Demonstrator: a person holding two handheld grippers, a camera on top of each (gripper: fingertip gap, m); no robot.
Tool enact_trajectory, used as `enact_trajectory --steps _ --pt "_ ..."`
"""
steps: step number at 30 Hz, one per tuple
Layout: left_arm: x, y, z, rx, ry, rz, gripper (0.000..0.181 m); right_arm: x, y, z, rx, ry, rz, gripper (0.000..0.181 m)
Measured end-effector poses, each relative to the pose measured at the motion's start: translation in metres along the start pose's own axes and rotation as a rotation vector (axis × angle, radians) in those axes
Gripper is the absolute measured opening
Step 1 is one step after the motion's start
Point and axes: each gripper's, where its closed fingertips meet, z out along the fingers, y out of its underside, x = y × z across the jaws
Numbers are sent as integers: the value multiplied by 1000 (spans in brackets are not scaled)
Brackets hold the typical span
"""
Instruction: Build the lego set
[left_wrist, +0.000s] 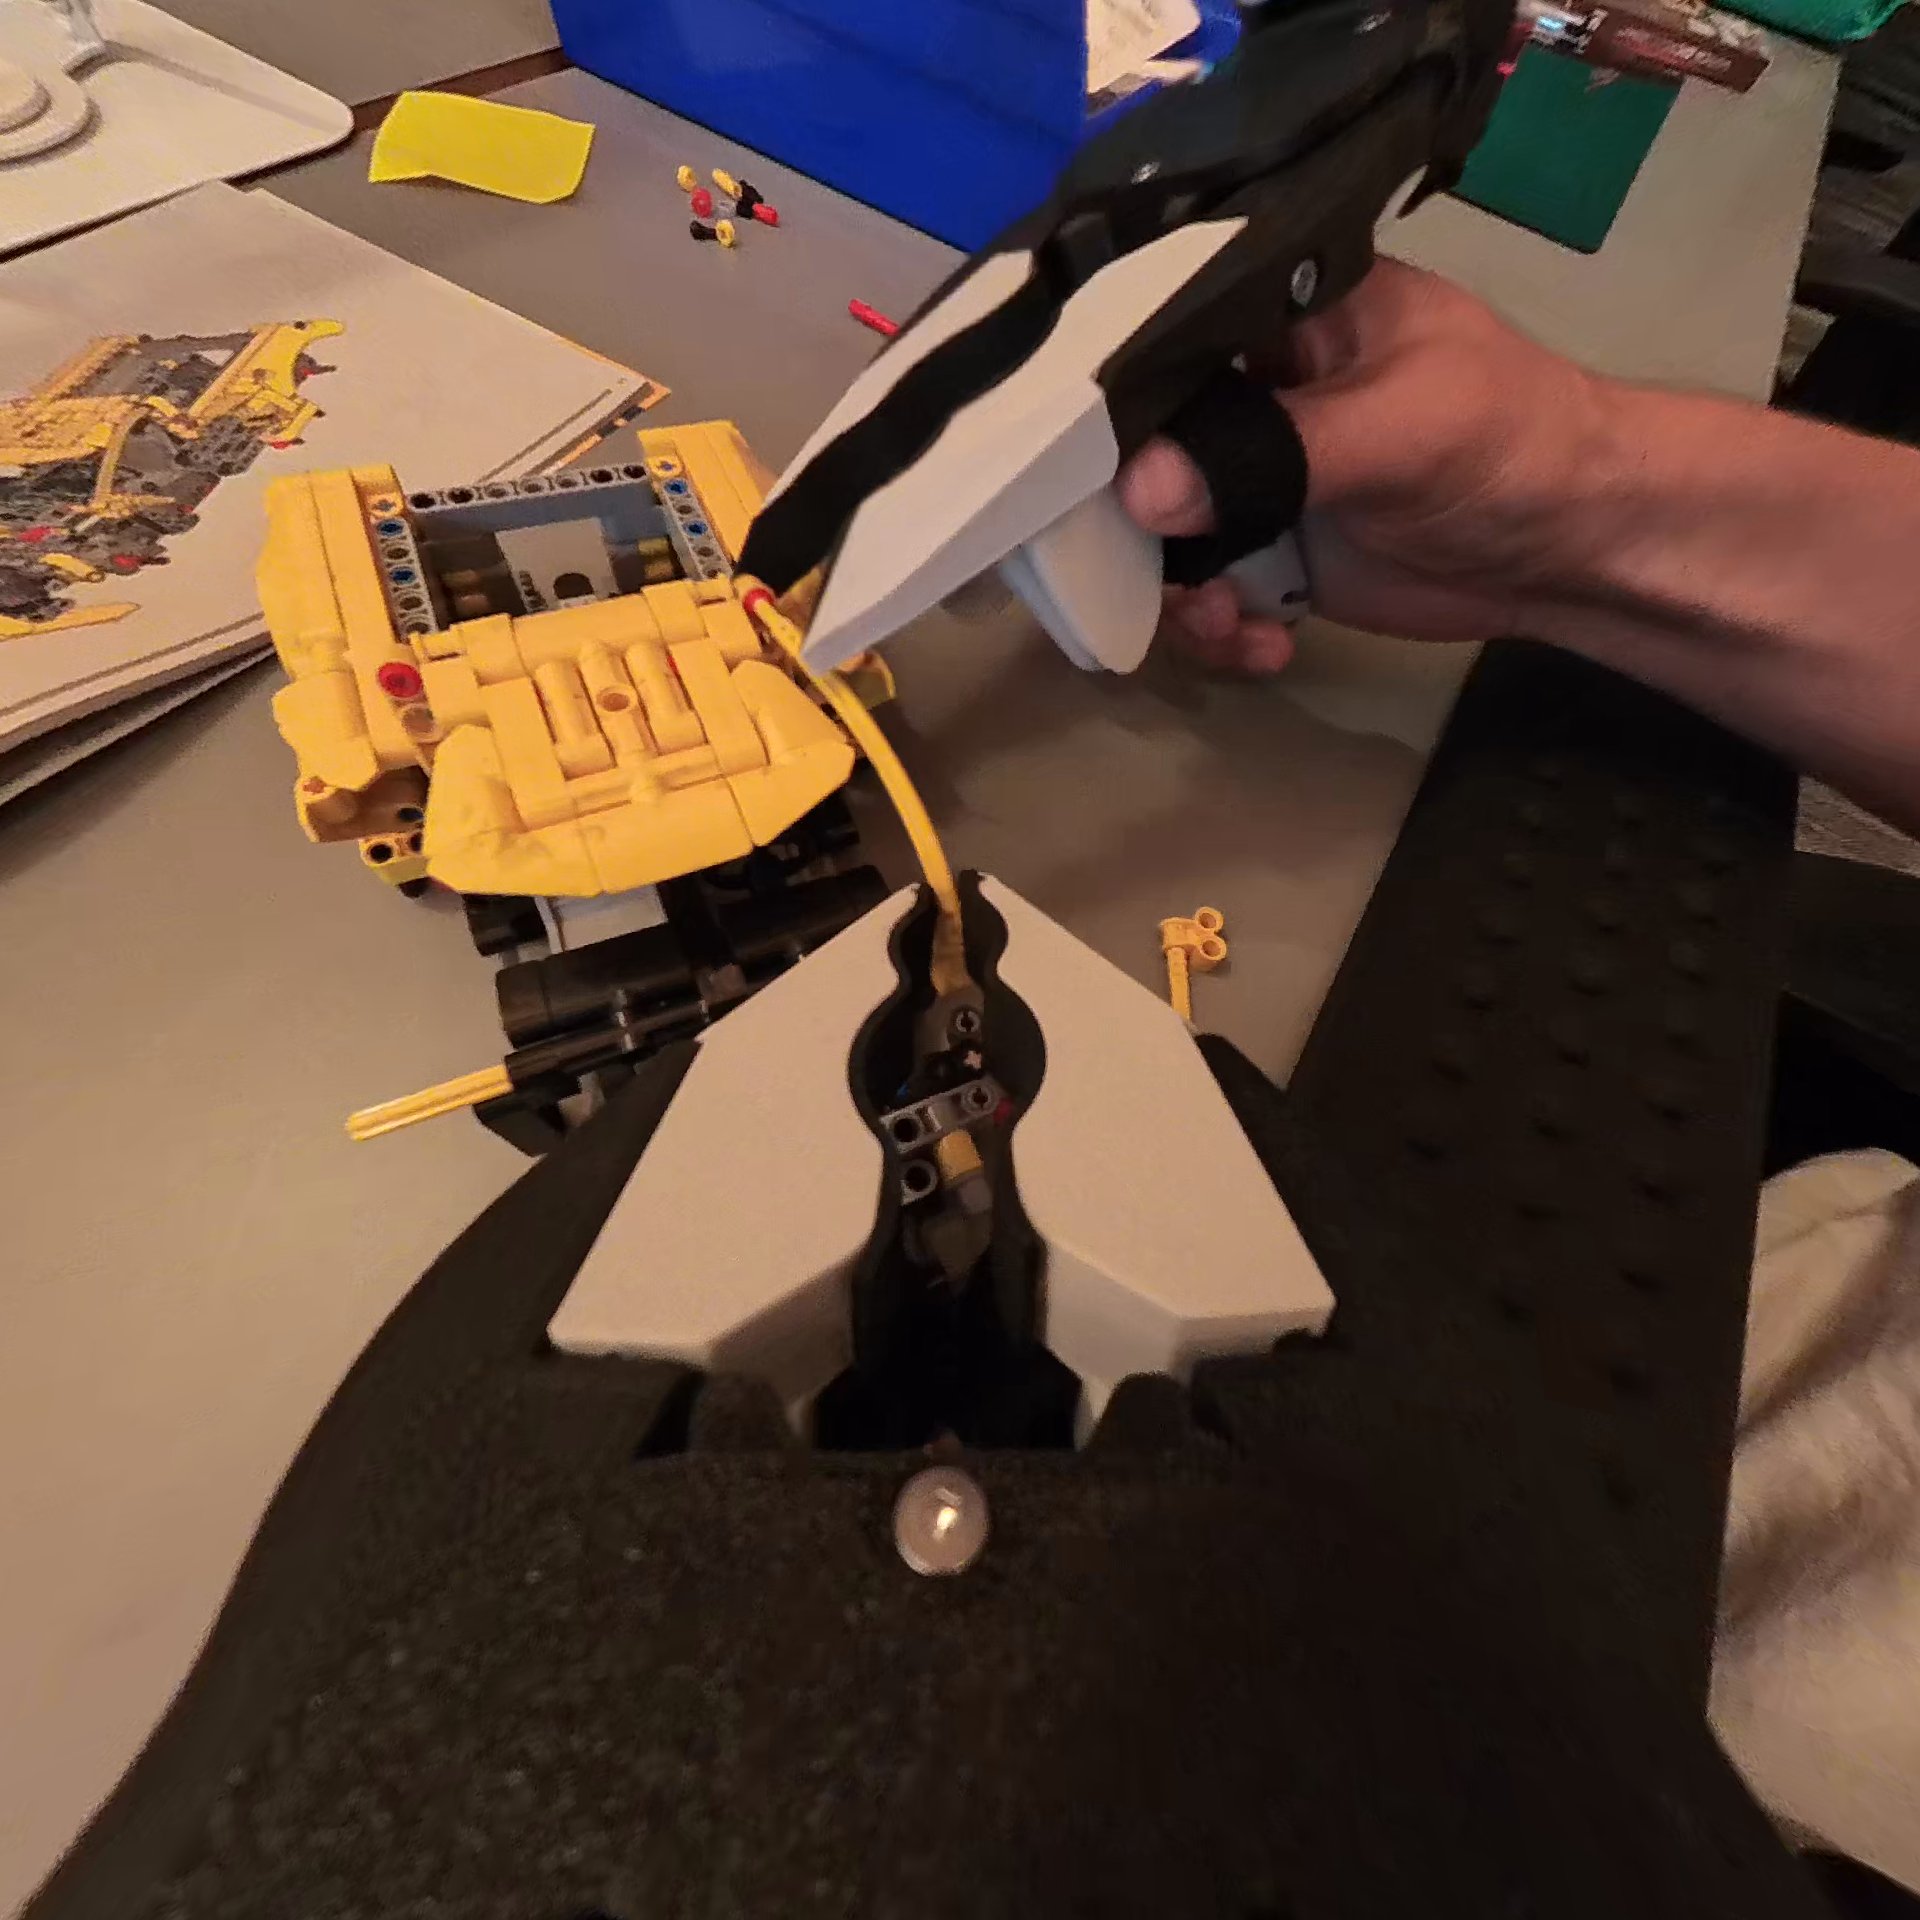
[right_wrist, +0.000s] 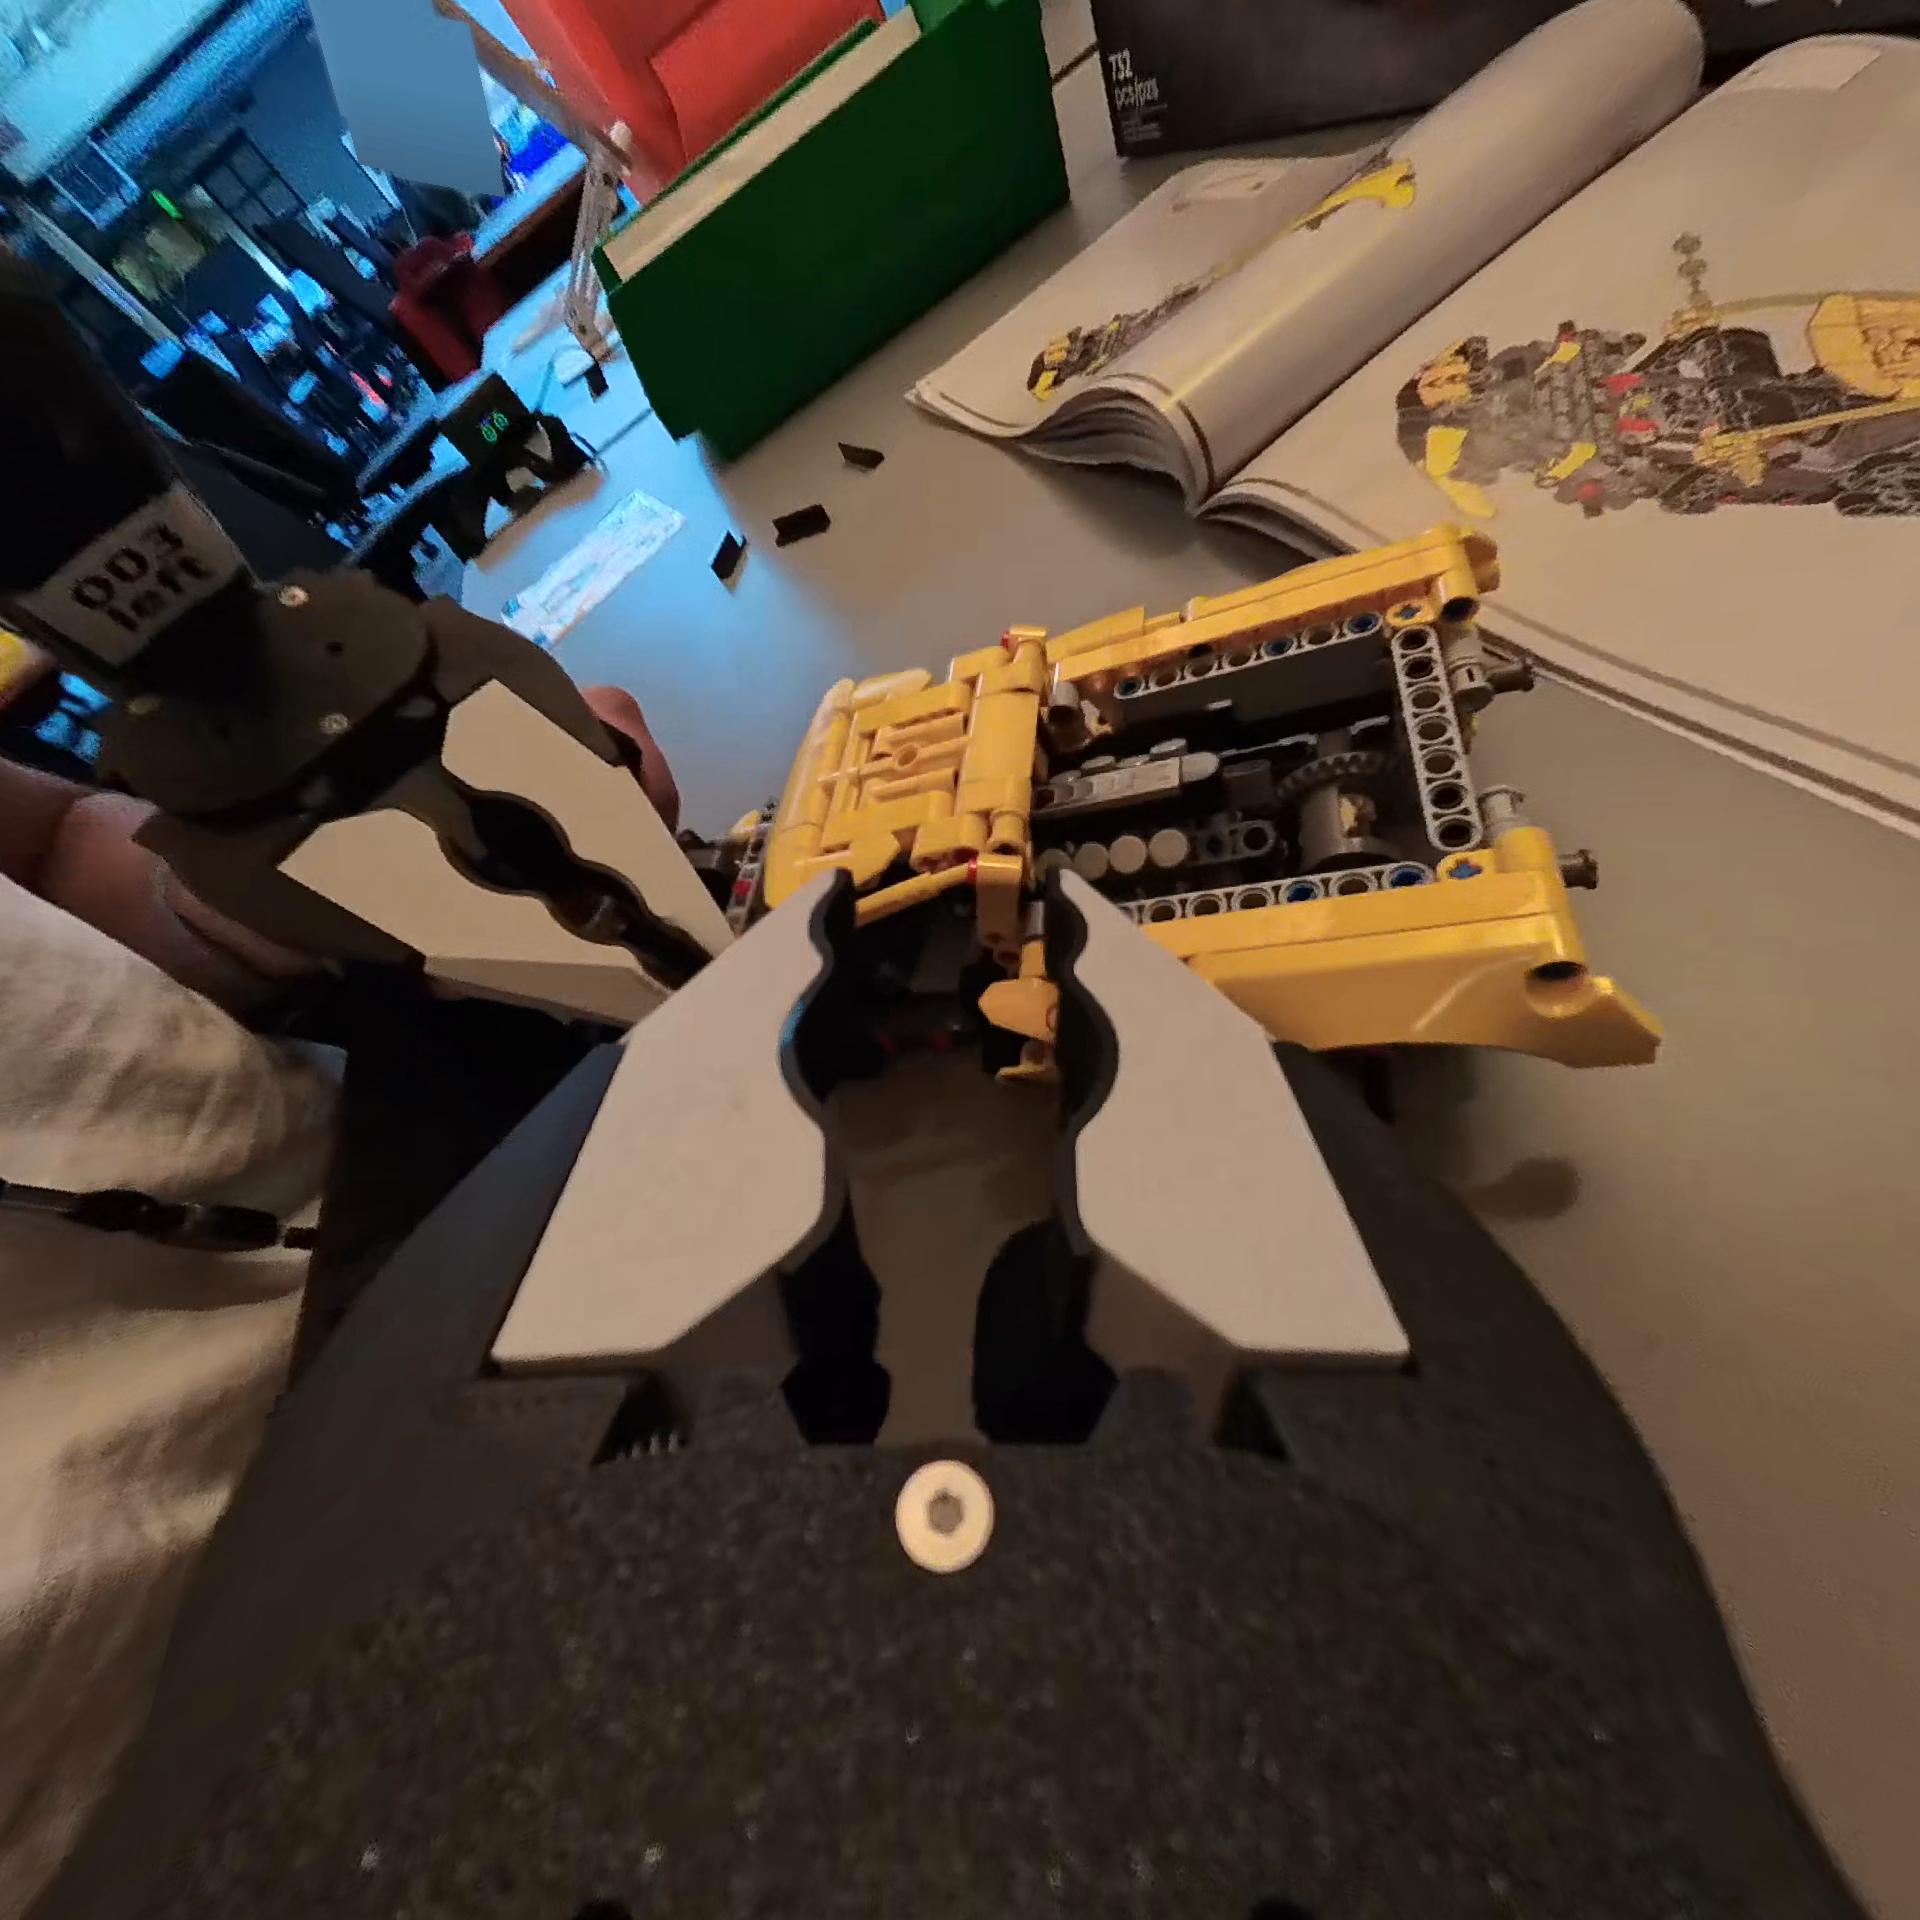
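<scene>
Closest in the left wrist view, the left gripper (left_wrist: 951, 914) is clenched on a small grey and black sub-assembly (left_wrist: 951, 1091), from which a thin yellow flexible rod (left_wrist: 894, 769) bends away to the corner of the yellow vehicle model (left_wrist: 561, 686) on the grey table (left_wrist: 208, 1143). The right gripper (right_wrist: 948, 904) has its fingers spread apart, released, and its tips stand at this same corner, around the small yellow pieces there; I cannot tell if they touch them. The risk, I think, is the bent rod: if the left gripper pulls or turns too much, the rod can jump out of its connector, or the model can slide, because nothing presses it down. The left wrist view alone shows the rod in full, a loose yellow connector (left_wrist: 1195, 935) near the gripper and small pins (left_wrist: 722, 208) far behind. The right wrist view alone shows the gears inside the open frame of the model, the open instruction book (right_wrist: 1455, 343) beyond it, and the green box (right_wrist: 831, 249) farther away.
</scene>
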Motion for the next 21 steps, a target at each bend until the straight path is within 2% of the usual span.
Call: enact_trajectory --steps 5,12,17,21 --pt "-3 0 -2 14 40 -35 4 2 0 6 9 -13 58 27" --pt "-13 0 -5 44 21 -78 3 6 0 9 -16 43 3 21" --pt "-17 1 -6 60 -7 -62 3 5 -3 8 -18 60 2 24" --pt "-18 0 -7 72 0 -79 3 0 -5 5 5 19 -71 36"
